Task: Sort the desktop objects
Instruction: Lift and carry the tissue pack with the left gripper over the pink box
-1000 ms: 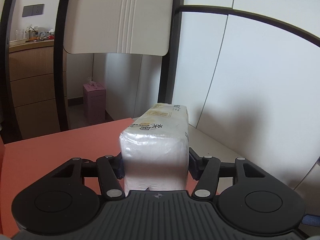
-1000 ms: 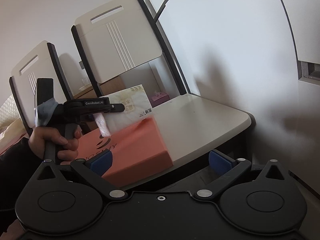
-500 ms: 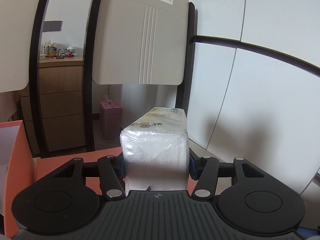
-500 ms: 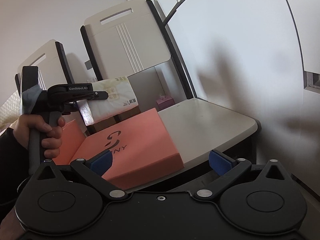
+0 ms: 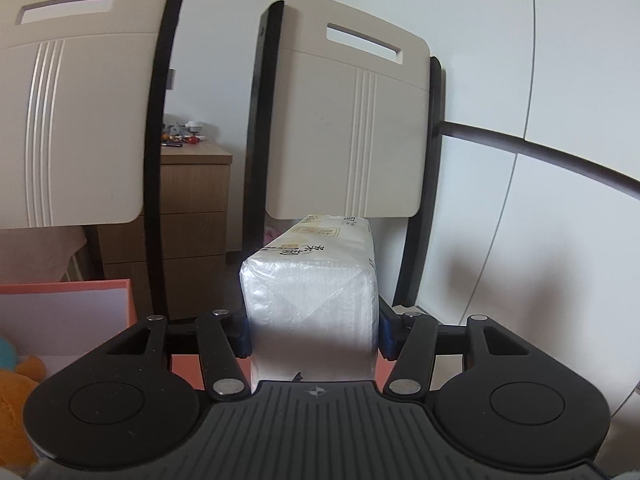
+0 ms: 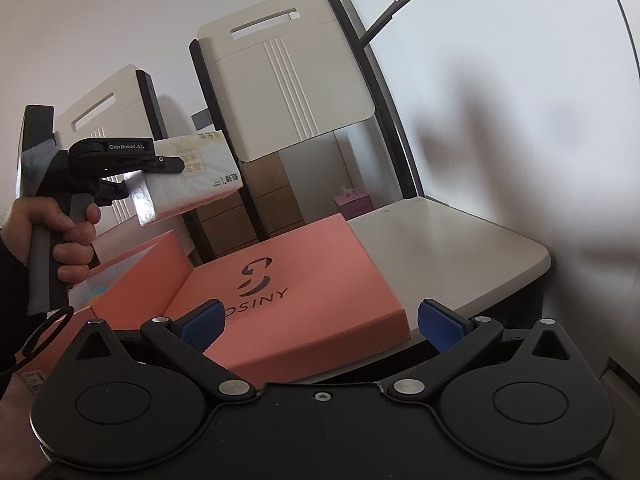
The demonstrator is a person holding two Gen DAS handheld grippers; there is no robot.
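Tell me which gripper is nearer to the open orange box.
Left. The left gripper, holding the tissue pack, hangs above the open orange box. The right gripper sits farther right, open over the orange lid.

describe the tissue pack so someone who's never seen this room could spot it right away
Start at the white table with two pale chairs behind it and a flat salmon lid on it. Left of the lid stands an open salmon box; above that box, the left tongs hold the tissue pack in the air. It is the only white, plastic-wrapped block, printed on top and touching nothing else.
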